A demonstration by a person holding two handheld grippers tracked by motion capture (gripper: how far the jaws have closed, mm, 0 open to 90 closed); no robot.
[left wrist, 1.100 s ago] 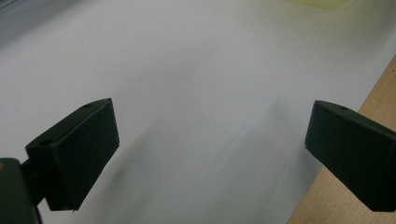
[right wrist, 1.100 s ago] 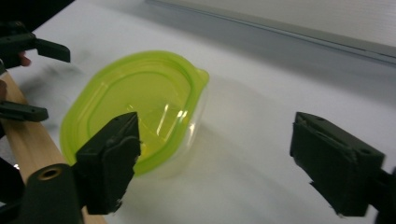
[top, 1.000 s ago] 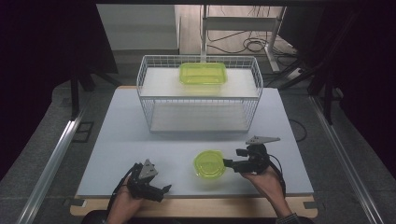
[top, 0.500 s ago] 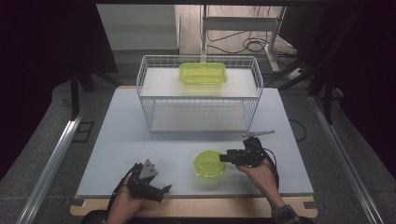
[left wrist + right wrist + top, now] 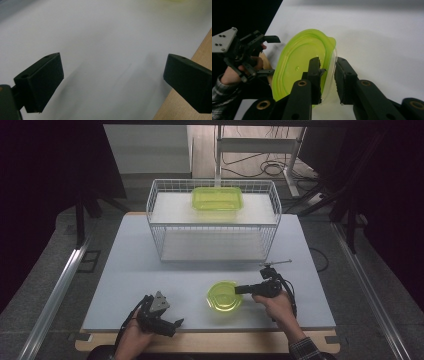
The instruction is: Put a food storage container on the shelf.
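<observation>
A wire basket [image 5: 214,220] stands at twelve o'clock on the white table [image 5: 125,270], with a rectangular green container [image 5: 218,198] resting on its top shelf. A thin metal rod [image 5: 275,263] lies on the table just beyond the right gripper [image 5: 239,290], at about one o'clock from it. Nothing stands between the grippers and the basket.

The round green lid [image 5: 224,295] lies at five o'clock on the table, near the front edge. In the right gripper view the right gripper's jaws straddle the lid's rim [image 5: 329,72], one inside and one outside, and they have just been closing on it; a narrow gap remains, so whether the pads already press cannot be told.

The left gripper [image 5: 172,325] rests at seven o'clock by the front edge, its jaws spread wide over bare table in the left gripper view.

Compared with a second ago, the right gripper has come in from the lid's right side onto its rim; the left one has not shifted.
</observation>
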